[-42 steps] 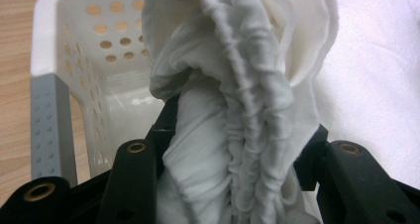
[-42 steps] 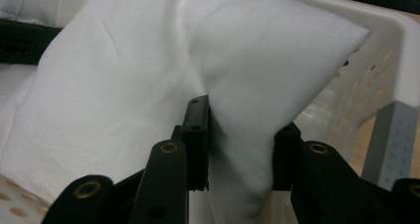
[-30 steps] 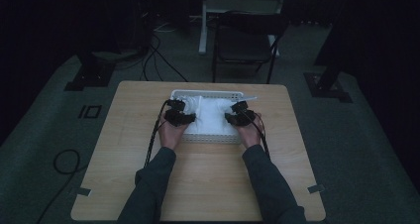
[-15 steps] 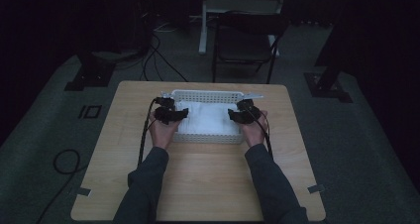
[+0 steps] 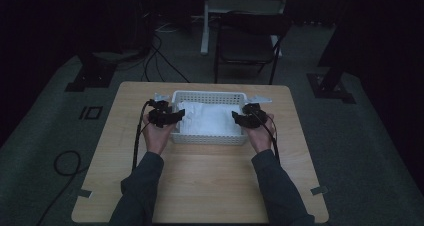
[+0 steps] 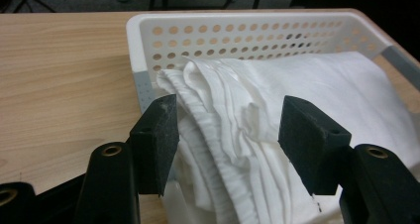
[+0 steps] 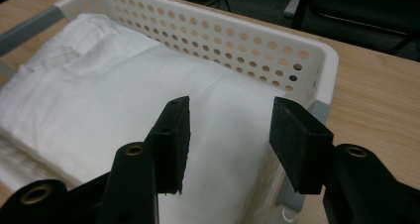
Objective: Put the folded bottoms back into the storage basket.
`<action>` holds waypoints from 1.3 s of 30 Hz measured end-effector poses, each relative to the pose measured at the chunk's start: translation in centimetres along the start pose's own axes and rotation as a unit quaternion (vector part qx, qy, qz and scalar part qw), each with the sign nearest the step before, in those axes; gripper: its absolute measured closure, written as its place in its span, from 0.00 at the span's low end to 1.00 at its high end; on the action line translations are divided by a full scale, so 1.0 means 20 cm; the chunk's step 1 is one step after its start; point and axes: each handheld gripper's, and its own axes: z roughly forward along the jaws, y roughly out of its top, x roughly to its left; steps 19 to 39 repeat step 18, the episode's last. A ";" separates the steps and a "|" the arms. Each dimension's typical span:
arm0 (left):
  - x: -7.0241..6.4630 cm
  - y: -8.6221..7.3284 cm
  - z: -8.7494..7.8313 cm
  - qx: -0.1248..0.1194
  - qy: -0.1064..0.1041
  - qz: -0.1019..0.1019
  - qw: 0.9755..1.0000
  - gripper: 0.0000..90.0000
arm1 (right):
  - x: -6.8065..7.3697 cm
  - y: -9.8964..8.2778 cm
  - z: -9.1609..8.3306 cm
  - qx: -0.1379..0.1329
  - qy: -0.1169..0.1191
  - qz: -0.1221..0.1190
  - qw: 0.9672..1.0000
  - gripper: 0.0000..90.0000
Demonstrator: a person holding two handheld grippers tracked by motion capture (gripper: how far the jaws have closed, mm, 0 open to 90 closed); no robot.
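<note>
The wooden table carries everything, and the two grippers stand over its far half, one at each short end of the white perforated basket, which lies between them. Inside the basket is the folded white cloth; it fills most of the space and its top comes up about to the rim. The left gripper is at the left end of the basket, with its jaws pointing inward toward the cloth. In the left gripper view, the bunched, ribbed edge of the cloth rises between the two black jaws, and the basket wall runs behind it. The jaws are spread; the left pad seems to be just against the folds, but the right pad stands apart from them, so nothing is pinched. The right gripper is at the opposite end, also pointing inward. In the right gripper view its jaws have just opened further and now stand apart over the flat end of the cloth, near the corner of the basket, with no fabric pressed between the pads.
</note>
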 end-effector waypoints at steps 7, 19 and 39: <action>-0.01 -0.06 -0.08 -0.024 -0.013 0.001 1.000 0.45 | -0.01 -0.04 -0.08 -0.018 0.005 -0.001 1.000 0.56; 0.01 -0.19 -0.19 -0.039 -0.019 0.006 0.999 0.44 | -0.10 -0.18 -0.20 -0.032 -0.008 0.016 0.999 0.55; 0.01 -0.19 -0.19 -0.039 -0.019 0.006 0.999 0.44 | -0.10 -0.18 -0.20 -0.032 -0.008 0.016 0.999 0.55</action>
